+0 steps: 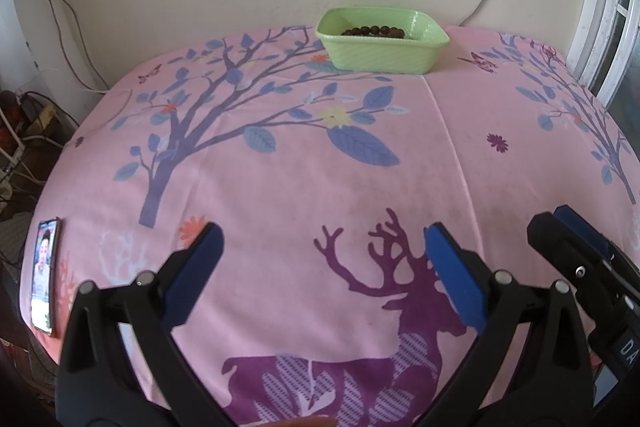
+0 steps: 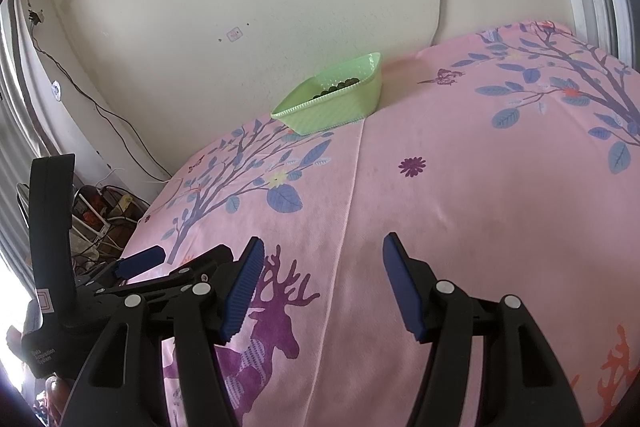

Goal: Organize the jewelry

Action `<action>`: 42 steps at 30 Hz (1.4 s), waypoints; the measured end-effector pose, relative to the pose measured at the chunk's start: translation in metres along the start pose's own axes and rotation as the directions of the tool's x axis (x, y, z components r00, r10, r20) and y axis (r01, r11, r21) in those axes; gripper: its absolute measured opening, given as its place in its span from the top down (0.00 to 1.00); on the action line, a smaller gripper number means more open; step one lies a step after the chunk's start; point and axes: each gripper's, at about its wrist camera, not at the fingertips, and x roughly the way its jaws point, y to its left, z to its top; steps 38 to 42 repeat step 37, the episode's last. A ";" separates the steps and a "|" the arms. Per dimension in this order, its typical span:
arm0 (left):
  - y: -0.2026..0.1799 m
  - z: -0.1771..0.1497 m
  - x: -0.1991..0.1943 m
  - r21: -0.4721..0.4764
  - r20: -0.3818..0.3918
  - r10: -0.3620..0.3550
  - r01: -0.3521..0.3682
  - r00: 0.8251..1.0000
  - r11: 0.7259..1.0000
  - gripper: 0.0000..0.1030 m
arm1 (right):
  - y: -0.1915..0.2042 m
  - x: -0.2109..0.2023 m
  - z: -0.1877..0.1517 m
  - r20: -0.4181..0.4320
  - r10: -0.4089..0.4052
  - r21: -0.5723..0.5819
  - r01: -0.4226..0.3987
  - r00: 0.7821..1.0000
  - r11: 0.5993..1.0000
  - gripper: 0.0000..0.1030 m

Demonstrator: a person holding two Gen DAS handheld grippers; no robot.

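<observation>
Holding one bead bracelet point(image 1: 374, 30): one green basket point(image 1: 384, 55).

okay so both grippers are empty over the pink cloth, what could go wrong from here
Two things, likely. The pale green plastic basket holding the dark round beads sits at the far edge of the pink patterned cloth, against the wall; a clumsy reach might shove or tip it. The phone lies at the cloth's left edge and could be knocked off by the left gripper. The right gripper hangs close beside it, so they may collide.
</observation>
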 end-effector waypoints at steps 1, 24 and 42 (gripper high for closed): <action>0.000 0.000 0.000 0.000 -0.001 -0.001 0.001 1.000 1.000 0.06 | 0.000 0.000 0.000 0.000 0.000 0.000 0.000 1.000 1.000 0.66; 0.000 -0.001 -0.004 -0.001 0.027 -0.004 0.004 1.000 1.000 0.08 | 0.001 0.000 0.000 0.001 -0.001 -0.005 0.001 1.000 1.000 0.66; -0.001 -0.001 -0.002 -0.008 -0.003 -0.030 0.030 1.000 1.000 0.06 | 0.000 -0.004 0.001 0.011 -0.014 0.002 0.014 1.000 1.000 0.66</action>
